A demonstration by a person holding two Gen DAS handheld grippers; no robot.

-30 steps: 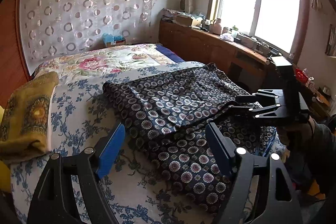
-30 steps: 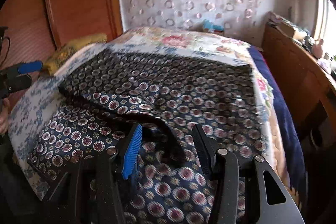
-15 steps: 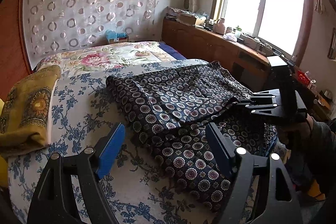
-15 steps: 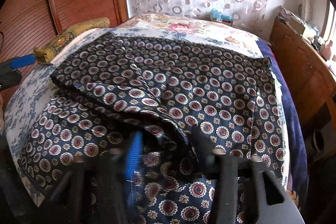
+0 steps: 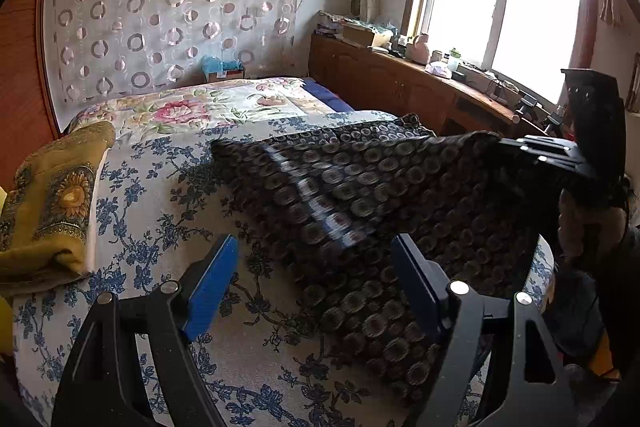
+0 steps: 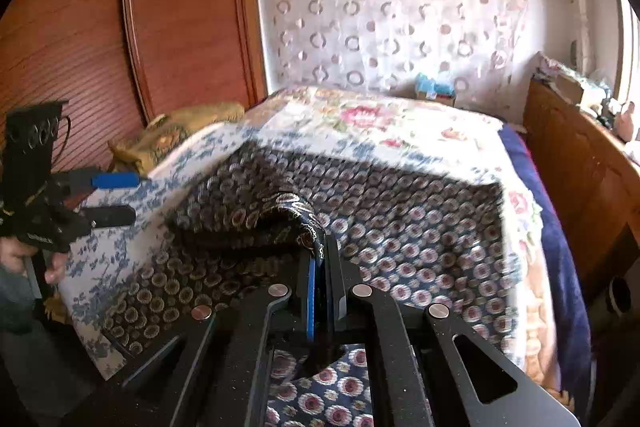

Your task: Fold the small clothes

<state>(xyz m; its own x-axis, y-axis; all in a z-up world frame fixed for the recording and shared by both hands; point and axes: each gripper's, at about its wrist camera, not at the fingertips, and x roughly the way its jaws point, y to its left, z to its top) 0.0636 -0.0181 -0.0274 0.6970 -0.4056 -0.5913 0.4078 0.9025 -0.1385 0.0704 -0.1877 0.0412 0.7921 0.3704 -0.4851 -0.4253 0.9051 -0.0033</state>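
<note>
A dark navy garment (image 5: 380,195) printed with round medallions lies across the near end of the bed; it also shows in the right wrist view (image 6: 400,219). My right gripper (image 6: 322,259) is shut on a fold of the garment's near edge and holds it raised off the bed; from the left wrist view it (image 5: 516,147) is at the right with the cloth hanging from it. My left gripper (image 5: 316,283) is open and empty, above the bed just left of the garment; in the right wrist view it (image 6: 116,197) is at the far left.
The bed has a blue-flowered sheet (image 5: 152,211) and a pink-flowered quilt (image 5: 192,107) further back. A folded mustard blanket (image 5: 52,195) lies at the left edge. A wooden cabinet (image 5: 400,83) with clutter runs under the window on the right. A wooden headboard panel (image 6: 80,27) stands on the left.
My right gripper has shut on the garment's near edge and lifted it, so the cloth now hangs in a raised fold. My left gripper stays open, drawn back slightly.
</note>
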